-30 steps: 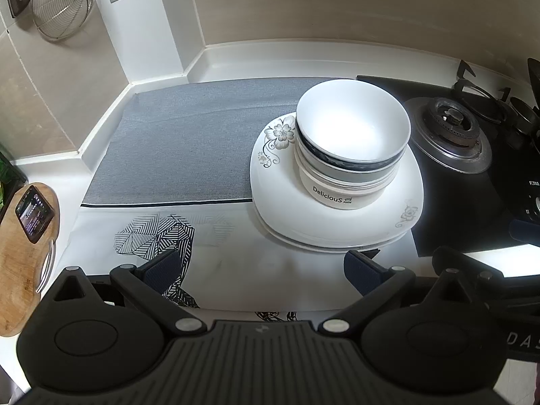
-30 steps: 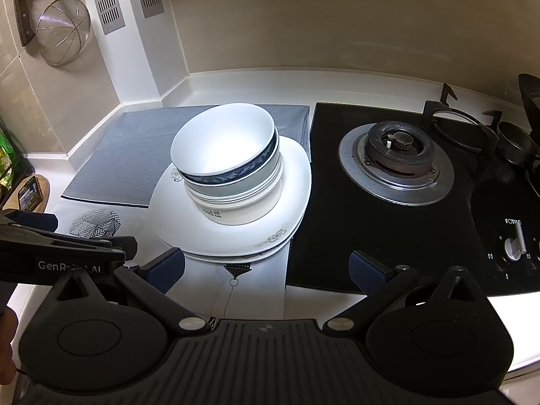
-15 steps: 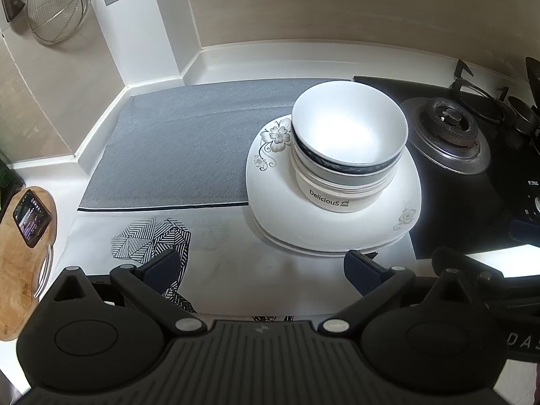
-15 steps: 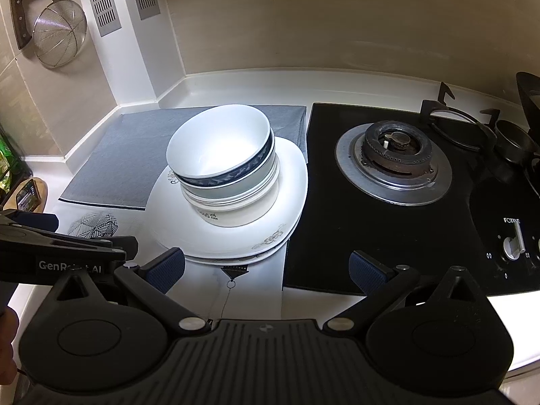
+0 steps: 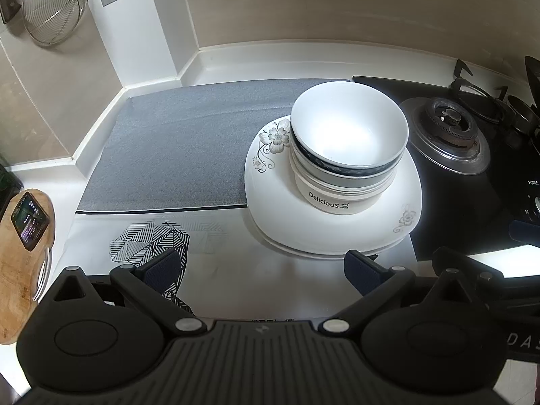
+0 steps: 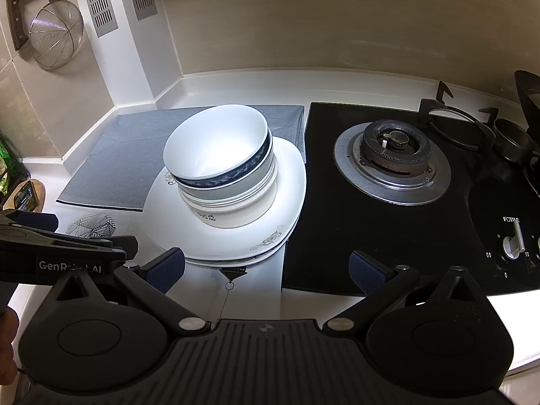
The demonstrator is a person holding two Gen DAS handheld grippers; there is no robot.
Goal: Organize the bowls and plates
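Observation:
A stack of bowls, the top one white with a dark blue band, the lowest marked "Delicious", sits on stacked white flower-print plates on the counter. My left gripper is open and empty, just in front of the plates and to their left. My right gripper is open and empty, in front of the plates' right edge. The left gripper's body also shows in the right wrist view.
A grey mat lies left of the plates. A black gas hob with burners and a knob lies right. A wooden board with a phone is far left. A strainer hangs on the wall.
Both grippers have shifted slightly to the right and back; the dish stack sits a little further left in both views. Both stay open and empty. The dishes have not moved.

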